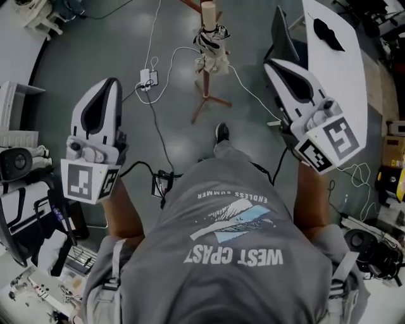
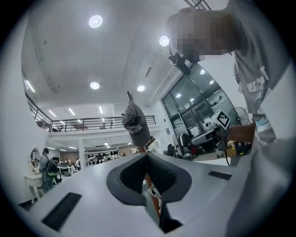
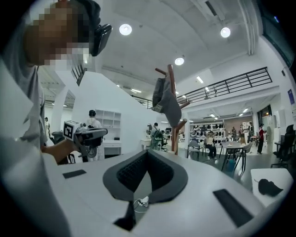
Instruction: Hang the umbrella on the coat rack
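Grey floor [image 1: 95,50] spreads under the person, and on it, a little way ahead, stands the wooden coat rack [image 1: 207,95] with the folded umbrella [image 1: 212,47] hanging from its upper part. The left claw [image 1: 112,85] and right claw [image 1: 273,68] are both closed on nothing, well apart from the rack.

Open floor [image 1: 107,44] before coat rack [image 1: 207,12]
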The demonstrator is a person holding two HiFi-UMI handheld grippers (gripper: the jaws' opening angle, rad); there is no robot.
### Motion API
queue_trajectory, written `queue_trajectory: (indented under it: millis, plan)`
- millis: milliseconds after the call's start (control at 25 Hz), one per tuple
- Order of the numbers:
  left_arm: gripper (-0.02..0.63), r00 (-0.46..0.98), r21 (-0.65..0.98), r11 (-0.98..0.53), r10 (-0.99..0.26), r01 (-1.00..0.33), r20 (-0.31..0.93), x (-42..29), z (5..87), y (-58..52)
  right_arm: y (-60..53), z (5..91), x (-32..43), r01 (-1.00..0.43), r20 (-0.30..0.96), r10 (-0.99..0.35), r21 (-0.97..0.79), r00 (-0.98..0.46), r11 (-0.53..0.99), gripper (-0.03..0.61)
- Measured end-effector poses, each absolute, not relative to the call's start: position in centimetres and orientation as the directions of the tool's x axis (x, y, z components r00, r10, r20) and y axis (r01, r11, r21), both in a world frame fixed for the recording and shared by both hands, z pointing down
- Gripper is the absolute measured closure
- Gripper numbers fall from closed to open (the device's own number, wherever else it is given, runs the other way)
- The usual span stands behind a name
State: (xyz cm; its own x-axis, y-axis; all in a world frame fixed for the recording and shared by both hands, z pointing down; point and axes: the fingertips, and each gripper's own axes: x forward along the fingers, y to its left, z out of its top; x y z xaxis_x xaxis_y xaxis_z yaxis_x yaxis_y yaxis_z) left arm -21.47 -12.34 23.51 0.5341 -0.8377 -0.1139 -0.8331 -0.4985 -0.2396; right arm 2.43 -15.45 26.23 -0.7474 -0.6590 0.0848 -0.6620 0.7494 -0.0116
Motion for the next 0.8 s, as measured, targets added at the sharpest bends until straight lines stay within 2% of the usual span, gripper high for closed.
queue_trajectory:
  millis: [800]
  plan:
    - [0.595,0.586,-0.202,-0.564,-0.807,-0.801,-0.070,-19.8,26.6,-8.8,-10.8,27.2,2.7,-0.670,0.109,-0.664,-0.038,-0.740,0.741,0.552]
